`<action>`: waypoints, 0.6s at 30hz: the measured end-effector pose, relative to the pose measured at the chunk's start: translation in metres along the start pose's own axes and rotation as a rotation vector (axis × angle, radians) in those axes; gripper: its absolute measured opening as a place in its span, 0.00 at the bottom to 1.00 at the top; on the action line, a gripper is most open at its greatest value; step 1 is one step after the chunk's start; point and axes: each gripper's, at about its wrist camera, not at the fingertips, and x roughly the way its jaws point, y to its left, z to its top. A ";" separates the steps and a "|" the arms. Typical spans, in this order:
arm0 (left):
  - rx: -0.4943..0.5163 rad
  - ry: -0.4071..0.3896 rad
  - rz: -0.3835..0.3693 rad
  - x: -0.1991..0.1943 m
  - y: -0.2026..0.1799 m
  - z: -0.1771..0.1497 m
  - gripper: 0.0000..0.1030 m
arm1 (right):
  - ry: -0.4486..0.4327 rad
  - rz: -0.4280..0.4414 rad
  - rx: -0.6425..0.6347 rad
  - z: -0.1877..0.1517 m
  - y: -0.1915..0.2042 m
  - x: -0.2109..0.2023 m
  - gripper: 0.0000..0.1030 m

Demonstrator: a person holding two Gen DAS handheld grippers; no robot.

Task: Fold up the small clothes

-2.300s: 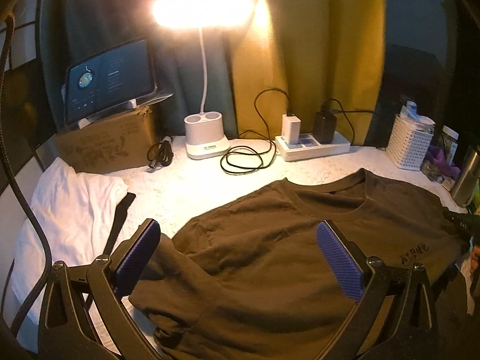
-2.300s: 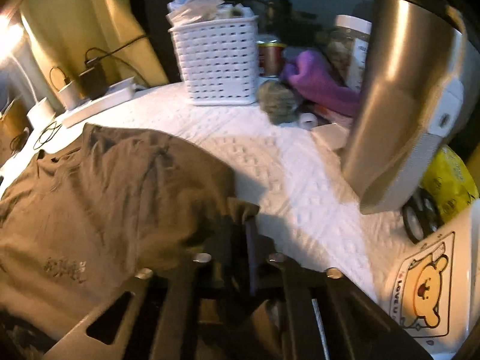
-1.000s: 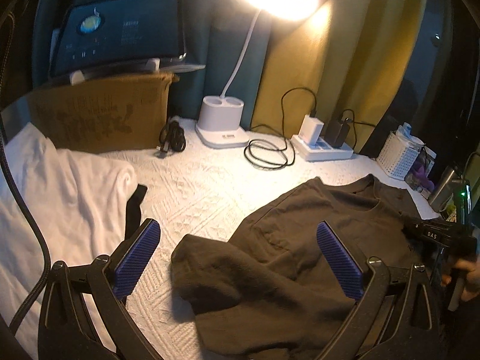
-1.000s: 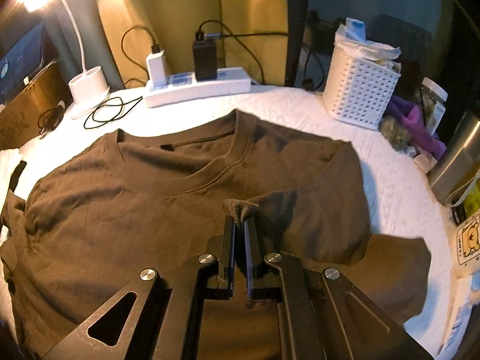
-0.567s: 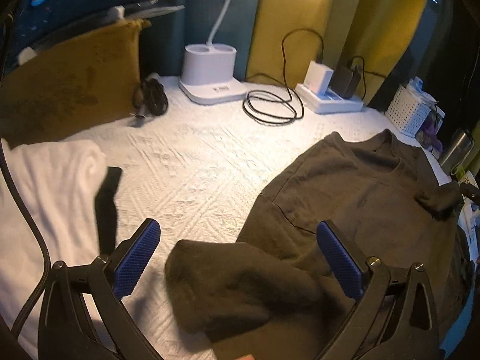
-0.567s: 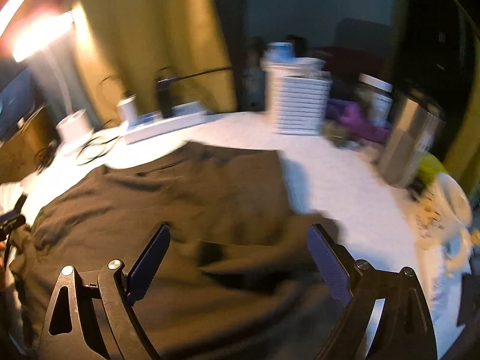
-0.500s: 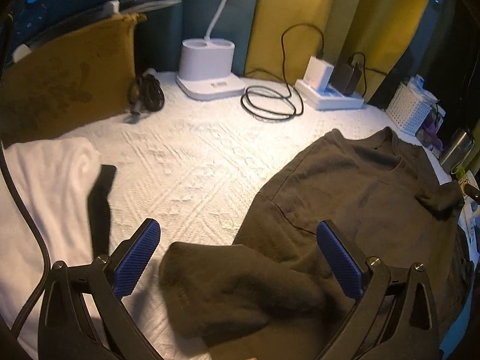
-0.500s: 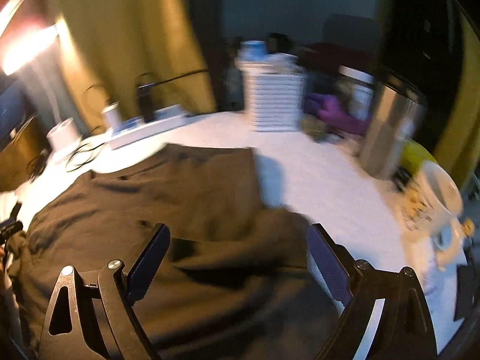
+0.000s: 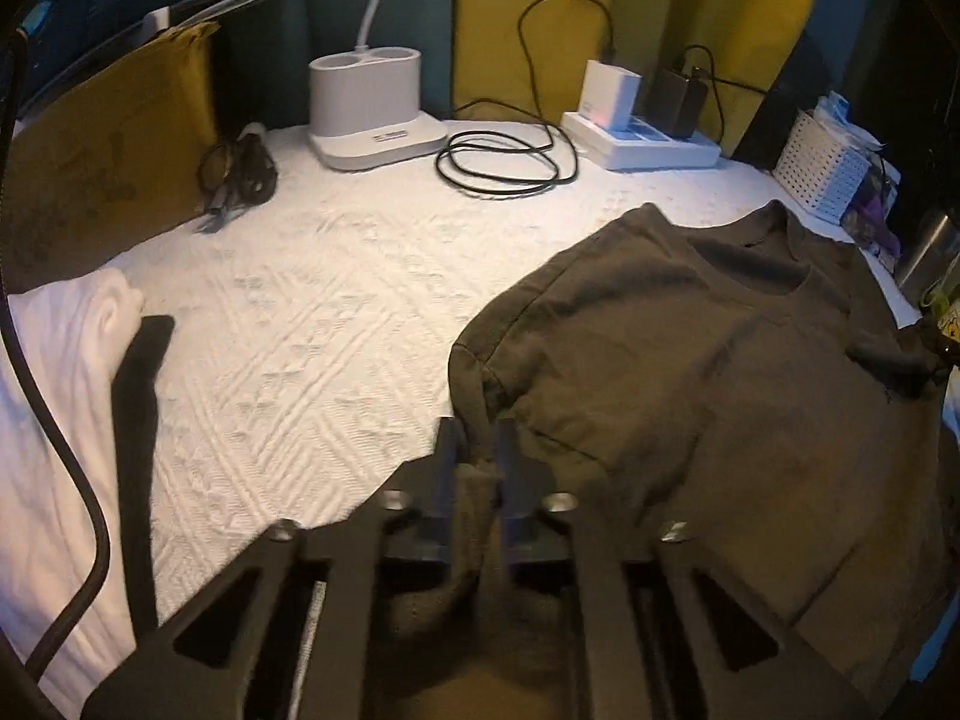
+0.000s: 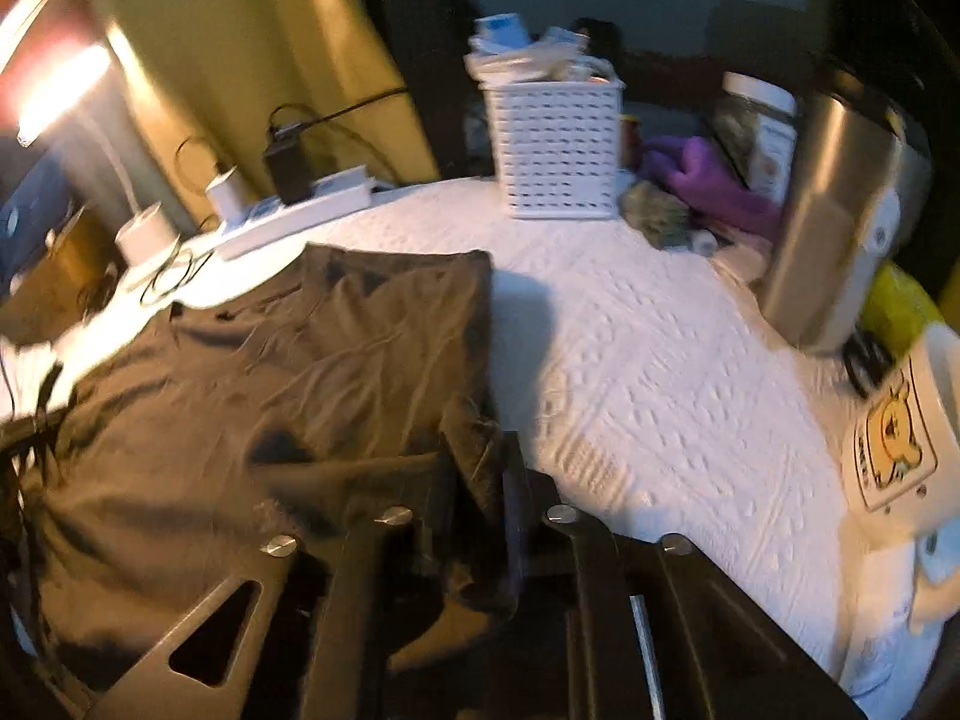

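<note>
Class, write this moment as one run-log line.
task: fold shirt | left hand-held gripper: just closed on brown shirt sleeve edge | right hand-held gripper: just closed on shirt's other side | shirt on white cloth

A white textured worktop (image 9: pixel 312 324) carries a brown T-shirt (image 9: pixel 708 372) spread flat, folded white cloth (image 9: pixel 48 396) at its left, a lamp base (image 9: pixel 372 114), coiled cable (image 9: pixel 504 162), power strip (image 9: pixel 642 141), cardboard box (image 9: pixel 102 162), white basket (image 10: pixel 555 144) and steel tumbler (image 10: pixel 834 216).
</note>
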 end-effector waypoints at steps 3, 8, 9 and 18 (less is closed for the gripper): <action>-0.004 -0.038 0.040 -0.004 0.000 0.010 0.05 | -0.025 0.010 -0.055 -0.004 0.010 -0.016 0.11; -0.002 -0.085 0.095 0.000 0.004 0.036 0.05 | -0.024 0.016 -0.095 -0.034 0.017 -0.038 0.11; 0.001 -0.088 0.099 0.002 0.004 0.039 0.05 | -0.009 0.018 -0.099 -0.043 0.020 -0.038 0.11; -0.008 -0.105 0.144 0.005 0.020 0.059 0.05 | 0.058 0.030 -0.059 -0.087 0.035 -0.047 0.55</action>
